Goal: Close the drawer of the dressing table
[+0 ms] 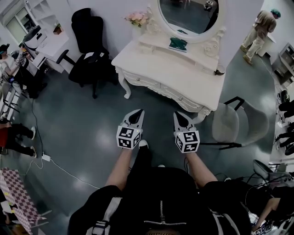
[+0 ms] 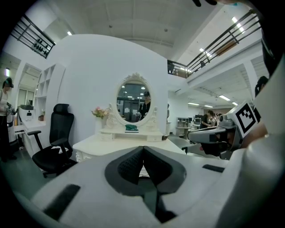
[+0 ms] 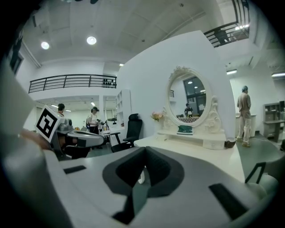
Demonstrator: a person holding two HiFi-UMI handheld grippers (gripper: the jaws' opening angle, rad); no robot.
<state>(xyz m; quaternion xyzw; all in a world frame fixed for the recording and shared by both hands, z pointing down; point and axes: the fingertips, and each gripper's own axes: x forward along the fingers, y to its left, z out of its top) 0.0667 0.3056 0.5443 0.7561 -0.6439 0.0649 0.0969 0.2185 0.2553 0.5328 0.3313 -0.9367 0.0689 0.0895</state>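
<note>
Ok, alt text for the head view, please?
Seen from above, a person holds the left hand-held gripper and right hand-held gripper, both shut, side by side short of a white dressing table with an oval mirror. A black chair stands left of it, a grey chair right.

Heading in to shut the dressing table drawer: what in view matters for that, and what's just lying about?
For the job: dressing table; drawer fronts along its near edge; left gripper and right gripper, both shut and empty.

Just about: black office chair; grey chair; pink flowers; green item; floor cable.
</note>
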